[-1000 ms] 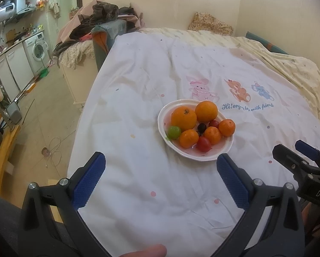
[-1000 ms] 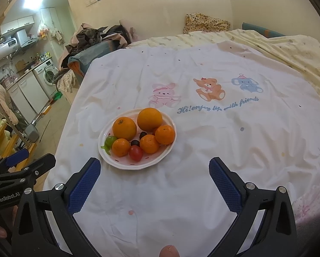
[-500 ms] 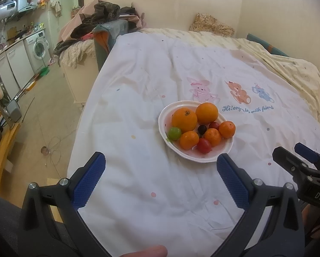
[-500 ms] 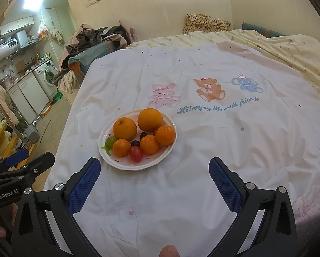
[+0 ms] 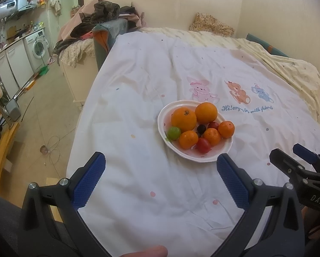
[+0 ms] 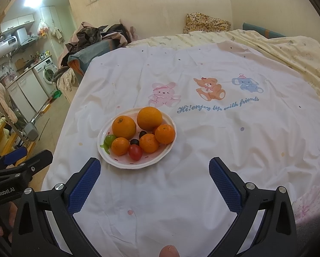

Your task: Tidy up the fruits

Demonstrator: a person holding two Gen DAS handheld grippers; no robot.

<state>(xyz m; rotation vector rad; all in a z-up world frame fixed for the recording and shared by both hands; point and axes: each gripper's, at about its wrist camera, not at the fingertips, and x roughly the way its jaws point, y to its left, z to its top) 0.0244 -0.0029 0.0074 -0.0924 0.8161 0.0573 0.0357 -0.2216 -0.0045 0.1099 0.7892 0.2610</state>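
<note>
I hold the left gripper (image 5: 160, 176) and right gripper (image 6: 154, 182) spread wide and empty, short of the plate (image 6: 168, 152), leaving either free to reach in. All fruits (image 6: 143, 133) sit piled on the plate near the bedsheet's (image 6: 213, 167) left edge. Nothing has shifted since earlier.

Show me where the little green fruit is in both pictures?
Left wrist view: the green fruit sits at the plate's left edge, just right of the picture's centre.
Right wrist view: the green fruit sits at the plate's left edge, left of centre.
Shared landmark: the pink bunny print on the sheet, just beyond the plate.
</note>
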